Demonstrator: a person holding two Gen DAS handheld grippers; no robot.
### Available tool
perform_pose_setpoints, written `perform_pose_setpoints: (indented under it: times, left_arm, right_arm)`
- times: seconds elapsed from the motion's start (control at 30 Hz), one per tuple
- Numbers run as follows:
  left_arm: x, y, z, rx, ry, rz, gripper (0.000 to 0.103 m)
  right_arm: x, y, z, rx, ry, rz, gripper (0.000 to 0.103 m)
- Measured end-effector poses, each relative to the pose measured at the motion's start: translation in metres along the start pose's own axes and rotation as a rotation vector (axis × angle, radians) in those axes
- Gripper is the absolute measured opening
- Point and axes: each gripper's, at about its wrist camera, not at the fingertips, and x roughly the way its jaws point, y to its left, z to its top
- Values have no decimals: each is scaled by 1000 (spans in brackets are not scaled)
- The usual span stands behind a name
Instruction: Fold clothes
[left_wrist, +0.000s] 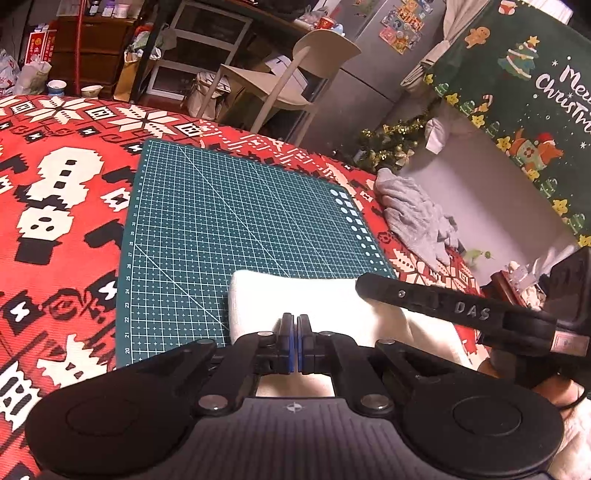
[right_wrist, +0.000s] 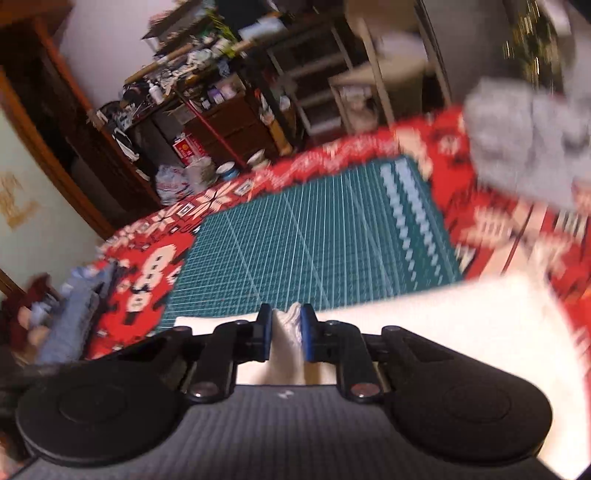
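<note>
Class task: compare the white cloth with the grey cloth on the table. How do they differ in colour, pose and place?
The white cloth is smooth and lies partly on the green mat; the grey cloth is crumpled and lies off the mat on the red tablecloth. The right gripper pinches the white cloth; nothing holds the grey cloth. Both rest on the same table.

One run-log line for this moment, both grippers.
left gripper: shut, over white cloth | right gripper: shut on white cloth | cutting mat: bare | grey garment: waiting beside mat
</note>
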Motion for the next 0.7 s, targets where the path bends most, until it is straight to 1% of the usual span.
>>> perform_pose_setpoints:
  times: [0.1,0.17,0.27,0.33,0.43,0.53,0.67,0.7]
  left_arm:
    - [1,-1,-2,10,-4,12,3]
    - [0,-1,-1,8,-2,19,3]
    - [-7,-4,2,18,-25,41,3]
    - [-9,-5,4,22,-43,40,4]
    - [-4,-4,10,20,-44,42,4]
    - [3,-5,13,32,-39,43,4]
    - [11,-6,10,55,-31,82,4]
    - [9,-5,10,50,-32,80,4]
  right_arm:
    - [9,6,-5,-49,18,-37,18]
    - [11,9,-5,-60,23,-52,22]
    - [-2,5,1,-25,-26,-49,23]
    - [-10,2,3,-9,-57,-64,25]
    - [-6,11,-1,-56,-43,-49,16]
    - [-1,22,-6,-109,-24,-30,12]
    - [5,37,-12,-179,1,-5,12]
    - [7,41,-13,-197,7,1,12]
